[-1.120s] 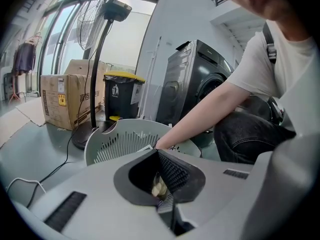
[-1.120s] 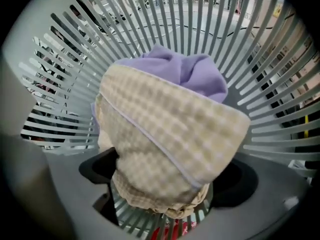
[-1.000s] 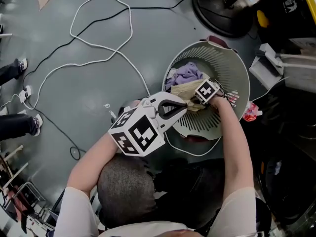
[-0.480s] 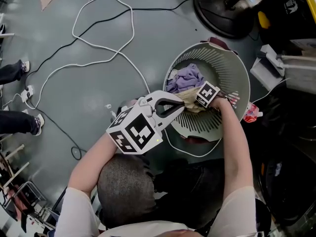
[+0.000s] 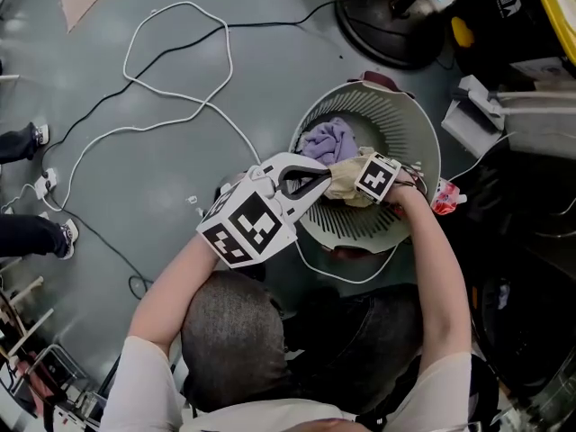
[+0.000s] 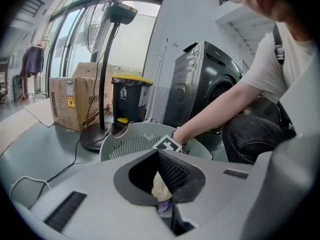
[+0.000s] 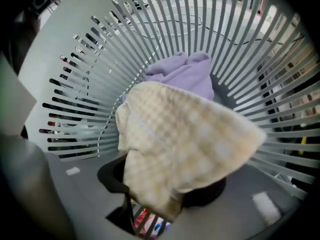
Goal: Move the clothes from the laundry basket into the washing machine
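Observation:
A white slatted laundry basket (image 5: pixel 425 126) stands on the grey floor. A purple garment (image 5: pixel 326 140) lies inside it. My right gripper (image 5: pixel 356 180) points steeply down into the basket. Its jaws have just been closing and are shut on a beige checked cloth (image 7: pixel 185 144), which hangs over the purple garment (image 7: pixel 186 70) and hides the right gripper (image 7: pixel 165 189). My left gripper (image 5: pixel 326 180) hovers at the basket's near left rim, shut, with nothing between its tips (image 6: pixel 159 156). The dark washing machine (image 6: pixel 202 94) stands behind the basket (image 6: pixel 127 143) in the left gripper view.
White and black cables (image 5: pixel 180 70) loop over the floor to the left. A fan's round black base (image 5: pixel 387 21) sits beyond the basket. A red packet (image 5: pixel 445 201) lies by the basket's right side. A cardboard box (image 6: pixel 70 101) and a yellow-lidded bin (image 6: pixel 127 96) stand further off.
The right gripper has closed on the beige cloth and lifted it up off the pile. The left gripper has stayed near the basket rim.

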